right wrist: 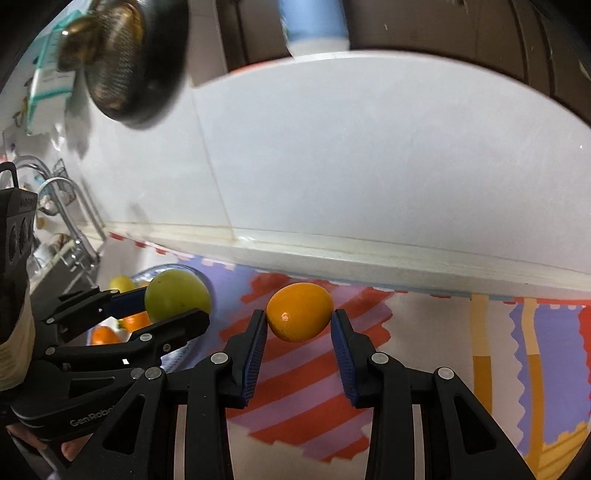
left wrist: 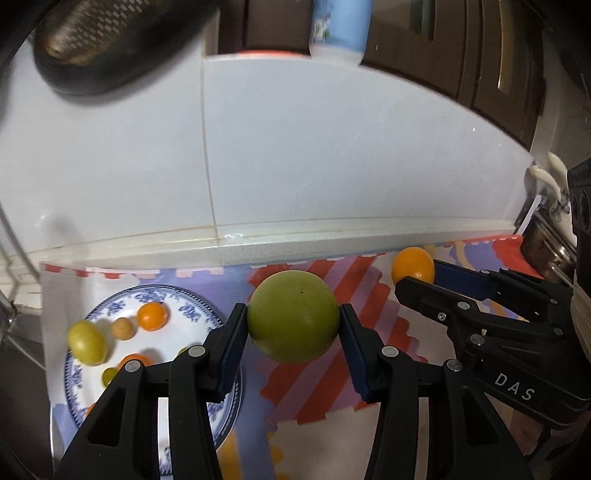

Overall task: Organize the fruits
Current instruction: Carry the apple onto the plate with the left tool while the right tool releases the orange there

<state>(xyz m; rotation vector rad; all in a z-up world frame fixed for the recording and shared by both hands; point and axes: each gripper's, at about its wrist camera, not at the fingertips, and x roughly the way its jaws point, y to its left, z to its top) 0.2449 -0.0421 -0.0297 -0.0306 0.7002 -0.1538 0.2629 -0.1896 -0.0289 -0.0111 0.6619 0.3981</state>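
Note:
My left gripper (left wrist: 293,325) is shut on a big green fruit (left wrist: 293,315), held over the patterned mat just right of the blue-and-white plate (left wrist: 192,312). The plate holds several small orange and yellow-green fruits (left wrist: 152,315). My right gripper (right wrist: 298,321) is shut on an orange fruit (right wrist: 299,312) above the mat. In the left wrist view the right gripper (left wrist: 421,282) and its orange fruit (left wrist: 413,266) are at the right. In the right wrist view the left gripper (right wrist: 173,306) with the green fruit (right wrist: 177,295) is at the left, over the plate (right wrist: 146,275).
A colourful striped mat (right wrist: 424,332) covers the counter. A white tiled wall (left wrist: 332,158) rises right behind it. A dark strainer (left wrist: 110,40) and a blue-white bottle (left wrist: 340,26) hang or stand above. A metal rack (right wrist: 66,229) is at the far left.

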